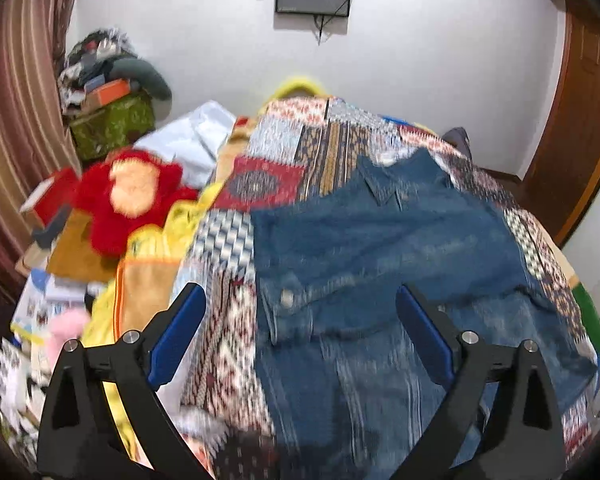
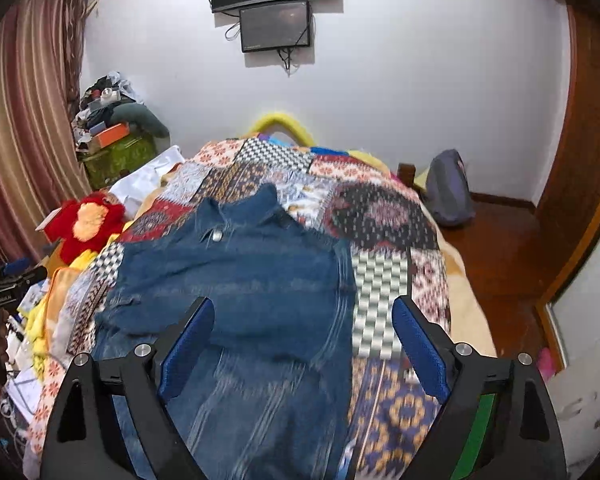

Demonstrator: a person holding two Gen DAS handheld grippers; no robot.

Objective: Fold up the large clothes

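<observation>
Hovering wide apart and empty, left gripper (image 1: pixel 300 332) and right gripper (image 2: pixel 303 344) hang above the denim jacket (image 2: pixel 236 280) lying on the patchwork bedspread (image 2: pixel 380 216). Sides look folded in, so probably a crosswise fold remains. Collar points toward the far wall, long axis running away from the cameras.

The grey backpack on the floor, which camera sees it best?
The right wrist view: the grey backpack stands in full sight beside the bed, on the wooden floor. The left wrist view shows only a dark sliver of it behind the bed's far edge.
</observation>
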